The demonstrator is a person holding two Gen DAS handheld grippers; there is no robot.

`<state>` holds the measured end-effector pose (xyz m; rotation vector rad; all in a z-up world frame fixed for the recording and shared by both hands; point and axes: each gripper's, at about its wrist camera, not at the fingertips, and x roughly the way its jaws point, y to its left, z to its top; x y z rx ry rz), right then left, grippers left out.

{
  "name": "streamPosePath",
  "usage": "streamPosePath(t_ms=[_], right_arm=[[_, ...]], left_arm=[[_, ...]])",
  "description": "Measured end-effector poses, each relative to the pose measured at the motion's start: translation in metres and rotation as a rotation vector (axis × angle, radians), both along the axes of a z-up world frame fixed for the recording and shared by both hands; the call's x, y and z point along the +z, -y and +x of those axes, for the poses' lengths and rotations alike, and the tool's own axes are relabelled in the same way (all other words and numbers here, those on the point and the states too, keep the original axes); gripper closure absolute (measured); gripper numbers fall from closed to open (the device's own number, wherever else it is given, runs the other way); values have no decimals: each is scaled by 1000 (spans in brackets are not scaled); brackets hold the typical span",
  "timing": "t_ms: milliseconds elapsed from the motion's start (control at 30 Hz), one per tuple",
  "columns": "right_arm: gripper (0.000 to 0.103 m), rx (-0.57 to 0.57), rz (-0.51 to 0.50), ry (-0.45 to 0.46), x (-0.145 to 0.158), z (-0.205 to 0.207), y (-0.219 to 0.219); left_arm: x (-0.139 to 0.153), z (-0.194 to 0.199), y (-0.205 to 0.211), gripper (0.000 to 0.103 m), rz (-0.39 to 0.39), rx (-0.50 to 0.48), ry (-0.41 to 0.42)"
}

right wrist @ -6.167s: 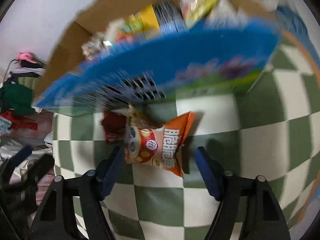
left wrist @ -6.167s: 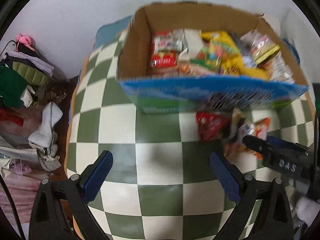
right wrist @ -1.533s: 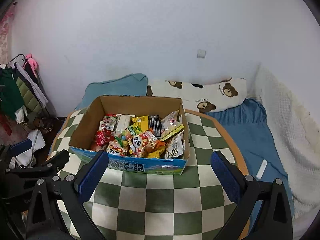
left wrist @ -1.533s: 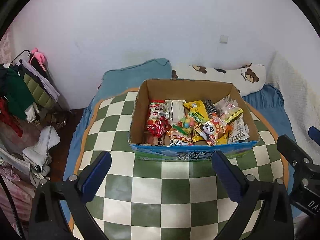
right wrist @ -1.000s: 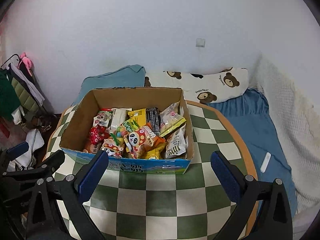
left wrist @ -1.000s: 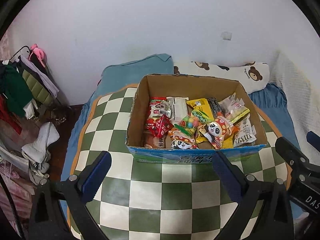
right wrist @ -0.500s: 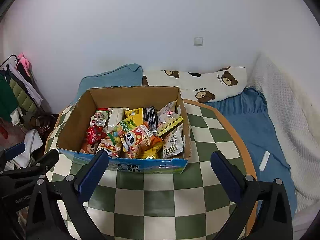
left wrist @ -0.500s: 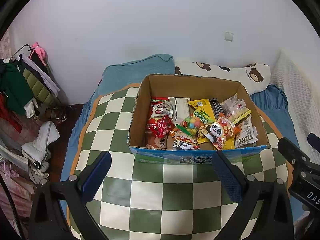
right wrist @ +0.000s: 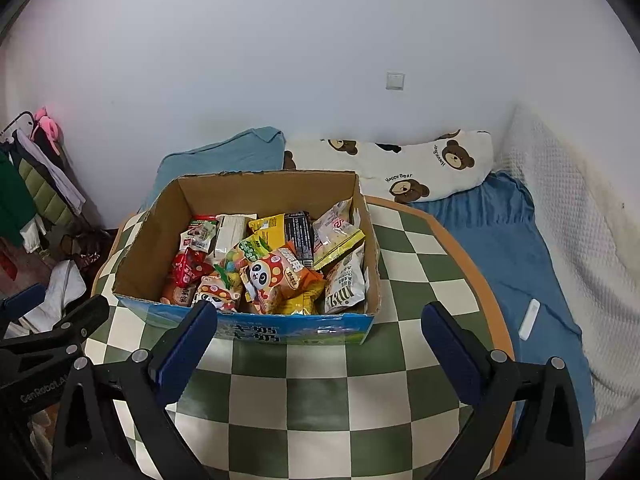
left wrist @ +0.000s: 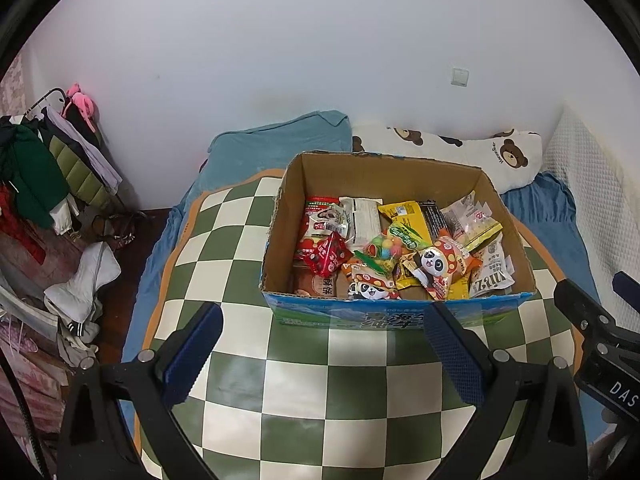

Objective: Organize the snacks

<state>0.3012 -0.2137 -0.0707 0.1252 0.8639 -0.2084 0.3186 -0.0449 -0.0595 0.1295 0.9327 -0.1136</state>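
Note:
A cardboard box (left wrist: 288,216) with a blue printed front stands on the green and cream checkered table (left wrist: 320,392). It holds several snack packs, among them an orange panda bag (left wrist: 438,266) and a red pack (left wrist: 326,256). My left gripper (left wrist: 320,352) is open and empty, held above the table in front of the box. My right gripper (right wrist: 316,352) is open and empty, also in front of the box (right wrist: 148,240), where the panda bag (right wrist: 280,276) shows. The right gripper's body shows at the right edge of the left wrist view (left wrist: 600,340).
The round table has an orange rim (right wrist: 484,292). Behind it lie a blue pillow (left wrist: 280,136) and a bear-print pillow (right wrist: 400,164) on a blue bed. A clothes rack (left wrist: 48,160) and a pile of clothes stand at the left. A small white object (right wrist: 529,319) lies on the bed.
6.2 s ago the orange panda bag and a red pack lay on the table; now they are in the box. Both grippers have pulled back and up; little moved in the last second.

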Motion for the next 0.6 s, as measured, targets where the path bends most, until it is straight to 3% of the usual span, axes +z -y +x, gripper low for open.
streamPosePath(t_ms=[600], right_arm=[[0, -10, 8, 1, 2, -2, 1]], left_arm=[[7, -2, 1, 0, -1, 4, 6]])
